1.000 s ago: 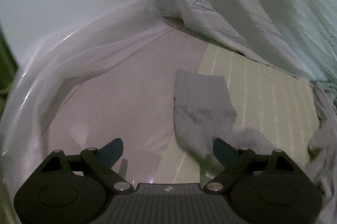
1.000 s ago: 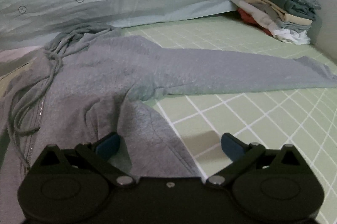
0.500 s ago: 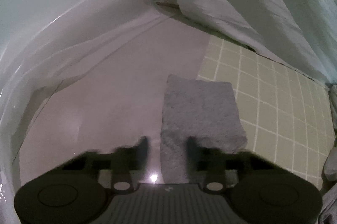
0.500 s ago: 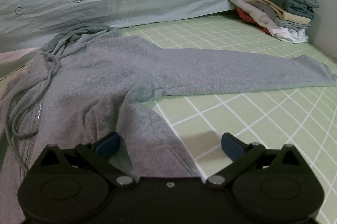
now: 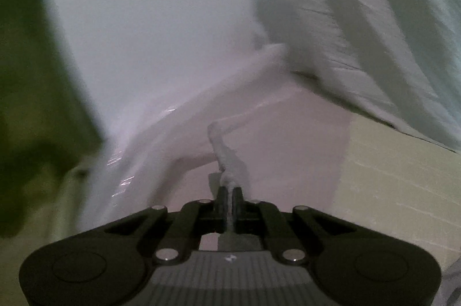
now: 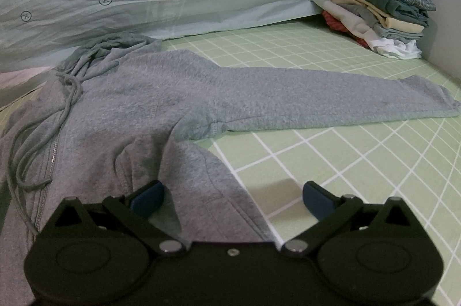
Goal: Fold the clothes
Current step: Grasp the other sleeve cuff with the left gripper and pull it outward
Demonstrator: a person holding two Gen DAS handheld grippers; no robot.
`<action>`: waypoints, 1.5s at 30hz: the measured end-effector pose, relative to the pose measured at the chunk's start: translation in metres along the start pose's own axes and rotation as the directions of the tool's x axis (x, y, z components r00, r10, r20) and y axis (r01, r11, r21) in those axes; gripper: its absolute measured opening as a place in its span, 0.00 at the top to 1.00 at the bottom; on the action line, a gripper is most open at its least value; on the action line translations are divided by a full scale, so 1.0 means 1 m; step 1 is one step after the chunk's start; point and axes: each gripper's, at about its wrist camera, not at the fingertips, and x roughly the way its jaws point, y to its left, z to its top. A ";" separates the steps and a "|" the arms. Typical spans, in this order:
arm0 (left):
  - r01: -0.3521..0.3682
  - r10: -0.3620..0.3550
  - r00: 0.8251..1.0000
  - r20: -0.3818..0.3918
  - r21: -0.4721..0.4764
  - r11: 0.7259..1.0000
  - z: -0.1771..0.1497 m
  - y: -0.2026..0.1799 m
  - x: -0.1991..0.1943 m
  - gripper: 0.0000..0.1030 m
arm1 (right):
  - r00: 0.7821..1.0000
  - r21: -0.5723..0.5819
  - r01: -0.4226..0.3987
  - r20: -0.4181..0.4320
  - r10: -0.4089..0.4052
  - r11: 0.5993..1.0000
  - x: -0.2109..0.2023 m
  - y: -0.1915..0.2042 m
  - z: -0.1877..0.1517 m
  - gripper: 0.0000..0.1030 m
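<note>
Sleeve cuff (image 5: 227, 162), lying flat a second ago, is now hanging pinched in the closed left gripper (image 5: 229, 199), starting the fold. Right gripper (image 6: 233, 196) is hovering spread wide over the grey hoodie (image 6: 149, 104) on the bed (image 6: 360, 162).

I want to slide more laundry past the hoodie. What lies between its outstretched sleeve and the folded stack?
Only bare green checked sheet lies between the sleeve and the folded stack, seen in the right wrist view.

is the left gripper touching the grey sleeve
Touching. In the left wrist view the left gripper is shut on the grey sleeve, a thin fold of it pinched between the fingers.
</note>
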 end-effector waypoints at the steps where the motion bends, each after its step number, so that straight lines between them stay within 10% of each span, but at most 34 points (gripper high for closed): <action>1: -0.022 0.022 1.000 -0.009 -0.008 1.000 -0.008 0.009 -0.004 0.96 | 1.000 0.000 0.000 0.000 0.000 1.000 0.000 0.000 0.000 0.00; 9: -0.035 0.009 0.980 -0.198 -0.124 0.992 -0.078 0.044 -0.003 0.92 | 1.000 0.000 0.000 0.001 0.000 1.000 0.000 -0.001 0.000 0.00; 15: -0.038 0.003 0.986 -0.166 -0.206 0.978 -0.077 0.052 -0.002 0.63 | 1.000 0.001 0.003 0.002 -0.003 1.000 0.000 0.000 0.000 0.00; 21: -0.003 -0.035 0.989 -0.142 -0.254 0.967 -0.063 0.058 0.016 0.55 | 1.000 0.000 0.002 0.002 -0.002 1.000 0.000 0.001 -0.001 0.00; 26: -0.025 -0.015 0.987 -0.162 -0.241 0.970 -0.052 0.054 0.038 0.62 | 1.000 -0.003 -0.001 0.001 0.001 1.000 0.001 -0.001 0.000 0.00; 28: -0.047 0.007 0.986 -0.166 -0.236 0.971 -0.052 0.054 0.038 0.94 | 1.000 -0.004 -0.001 0.001 0.001 1.000 0.001 -0.001 0.000 0.00; 37: -0.135 0.129 0.991 -0.039 -0.283 0.949 -0.064 0.076 -0.005 0.93 | 1.000 0.000 0.005 0.002 -0.005 1.000 0.000 0.001 -0.001 0.00; 40: -0.166 0.155 0.986 -0.061 -0.251 0.954 -0.073 0.067 -0.009 0.81 | 1.000 -0.001 0.006 0.002 -0.006 1.000 0.000 0.000 -0.001 0.00; 45: -0.115 0.117 0.993 0.001 -0.192 0.975 -0.073 0.045 -0.027 0.31 | 0.999 0.008 0.010 -0.041 -0.010 1.000 0.002 0.000 0.006 0.00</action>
